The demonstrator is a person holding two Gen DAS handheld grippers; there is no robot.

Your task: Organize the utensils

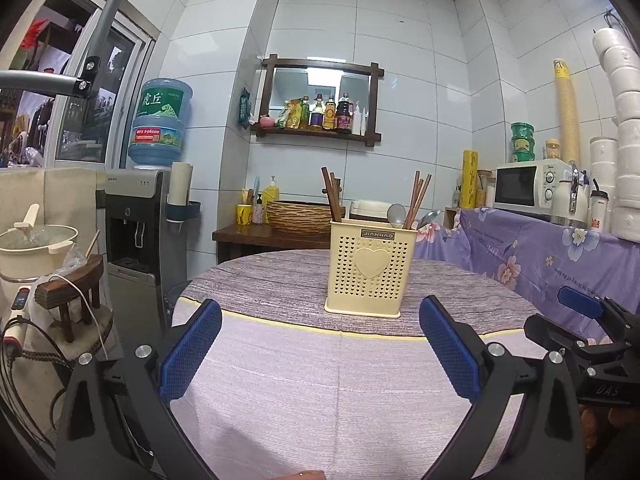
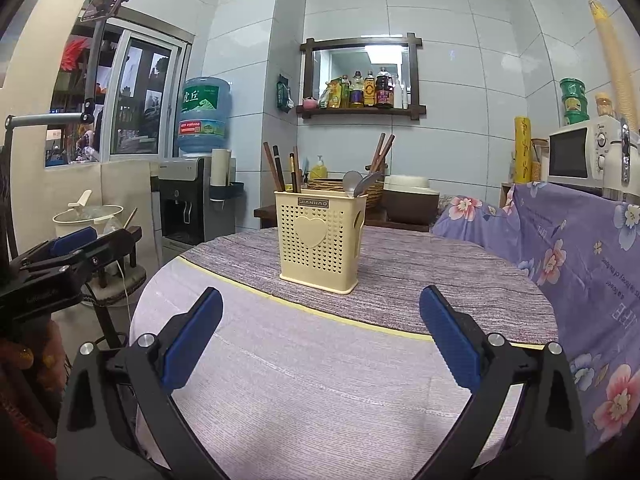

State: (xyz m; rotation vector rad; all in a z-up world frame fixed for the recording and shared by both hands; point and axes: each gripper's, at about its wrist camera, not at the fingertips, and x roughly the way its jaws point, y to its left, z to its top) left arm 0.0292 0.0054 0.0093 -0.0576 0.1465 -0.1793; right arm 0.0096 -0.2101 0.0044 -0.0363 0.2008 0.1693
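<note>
A cream perforated utensil holder (image 1: 370,266) (image 2: 320,246) with a heart on its front stands upright on the round table (image 1: 312,380) (image 2: 320,380). Brown chopsticks (image 1: 330,194) (image 2: 278,168) and metal spoons (image 1: 396,214) (image 2: 353,182) stick out of its top. My left gripper (image 1: 320,312) hovers open over the near half of the table, short of the holder, with nothing between its blue pads (image 1: 192,352). My right gripper (image 2: 320,300) is likewise open and empty, a little to the right of the left one. Each gripper shows at the other view's edge.
A water dispenser (image 1: 138,240) with a blue bottle stands left of the table, beside a stool with a pot (image 1: 36,248). A flowered purple cloth (image 1: 560,256) covers the counter at right, carrying a microwave (image 1: 528,190). A dark side table with a woven basket (image 1: 302,214) sits behind.
</note>
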